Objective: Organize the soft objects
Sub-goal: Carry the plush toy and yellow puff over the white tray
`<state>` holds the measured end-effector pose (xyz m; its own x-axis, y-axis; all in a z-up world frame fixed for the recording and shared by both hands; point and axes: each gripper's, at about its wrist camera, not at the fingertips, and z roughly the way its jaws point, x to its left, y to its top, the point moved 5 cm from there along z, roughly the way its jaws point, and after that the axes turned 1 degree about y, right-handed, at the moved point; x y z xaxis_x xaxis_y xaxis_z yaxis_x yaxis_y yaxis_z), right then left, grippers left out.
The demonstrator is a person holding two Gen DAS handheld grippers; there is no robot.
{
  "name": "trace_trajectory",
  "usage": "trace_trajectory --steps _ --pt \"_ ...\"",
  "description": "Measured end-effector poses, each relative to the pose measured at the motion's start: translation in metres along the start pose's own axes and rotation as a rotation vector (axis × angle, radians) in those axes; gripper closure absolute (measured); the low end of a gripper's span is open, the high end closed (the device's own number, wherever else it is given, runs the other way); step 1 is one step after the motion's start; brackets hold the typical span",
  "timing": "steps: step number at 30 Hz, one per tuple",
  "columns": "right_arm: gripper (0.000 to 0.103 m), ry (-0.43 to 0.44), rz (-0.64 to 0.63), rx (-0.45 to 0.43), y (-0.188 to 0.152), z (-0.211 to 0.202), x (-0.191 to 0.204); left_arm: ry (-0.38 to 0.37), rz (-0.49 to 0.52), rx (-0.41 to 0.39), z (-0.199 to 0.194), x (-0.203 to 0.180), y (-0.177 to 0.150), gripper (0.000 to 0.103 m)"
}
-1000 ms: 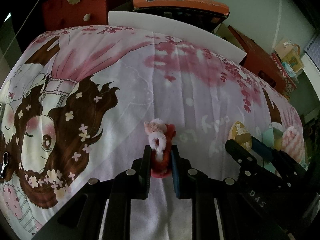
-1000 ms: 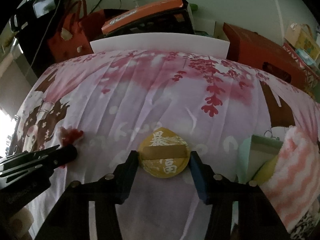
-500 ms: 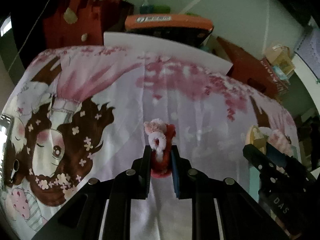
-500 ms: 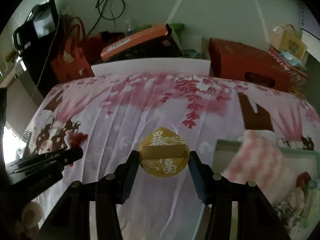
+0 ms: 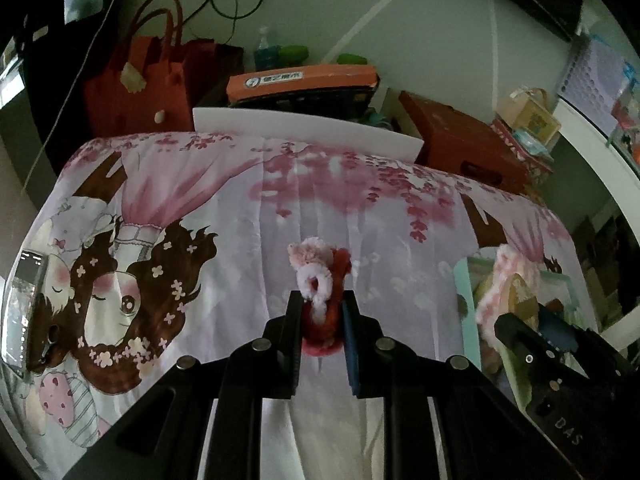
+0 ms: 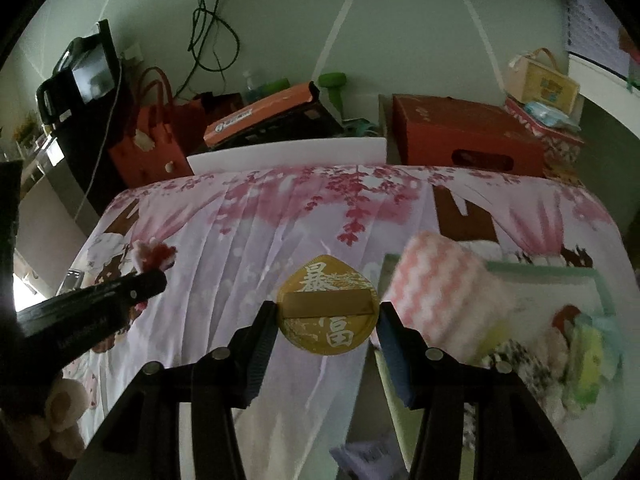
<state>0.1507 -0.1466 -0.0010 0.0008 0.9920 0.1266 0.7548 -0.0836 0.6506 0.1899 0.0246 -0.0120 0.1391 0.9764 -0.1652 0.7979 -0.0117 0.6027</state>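
My left gripper (image 5: 320, 312) is shut on a small red and pink fuzzy toy (image 5: 320, 280) and holds it above the printed pink cloth (image 5: 240, 216). My right gripper (image 6: 326, 320) is shut on a round gold soft piece with white characters (image 6: 326, 304), held in the air. A pale green box (image 6: 540, 276) lies to its right with a pink-and-white wavy plush (image 6: 436, 280) and other soft things in it. The box also shows in the left wrist view (image 5: 464, 284). The left gripper with the toy shows in the right wrist view (image 6: 152, 260).
A white board (image 5: 304, 128), a red bag (image 5: 136, 92), an orange case (image 5: 300, 80) and a red carton (image 5: 464, 140) stand behind the cloth. A phone (image 5: 24, 304) lies at the cloth's left edge. A beige plush (image 6: 60, 412) lies at the near left.
Both grippers have risen and drawn back from the cloth with their objects still held. The right gripper has shifted toward the green box, which now shows more fully.
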Motion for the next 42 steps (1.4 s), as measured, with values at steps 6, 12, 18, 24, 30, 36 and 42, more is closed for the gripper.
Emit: trace_trajectory --steps 6,12,18,24,30,36,42 --pt "0.049 0.005 0.026 -0.013 -0.012 -0.022 -0.008 0.016 0.062 -0.033 -0.020 -0.015 -0.009 0.084" --pt "0.049 0.022 0.048 -0.018 -0.021 -0.035 -0.013 0.007 0.110 -0.058 -0.038 -0.027 -0.019 0.084" --pt "0.049 0.021 0.065 -0.021 -0.023 -0.042 -0.020 -0.013 0.117 -0.072 -0.045 -0.033 -0.021 0.084" --pt "0.049 0.012 0.071 -0.024 -0.023 -0.044 -0.026 -0.013 0.127 -0.074 -0.046 -0.040 -0.019 0.084" --pt "0.049 -0.026 0.103 -0.040 -0.021 -0.051 -0.051 -0.071 0.143 -0.079 -0.043 -0.067 -0.018 0.084" --pt "0.049 -0.159 0.220 -0.065 -0.021 -0.070 -0.116 -0.156 0.219 -0.079 -0.040 -0.114 -0.022 0.084" --pt "0.049 -0.214 0.291 -0.059 -0.027 -0.081 -0.157 -0.217 0.300 -0.043 -0.029 -0.160 -0.033 0.084"
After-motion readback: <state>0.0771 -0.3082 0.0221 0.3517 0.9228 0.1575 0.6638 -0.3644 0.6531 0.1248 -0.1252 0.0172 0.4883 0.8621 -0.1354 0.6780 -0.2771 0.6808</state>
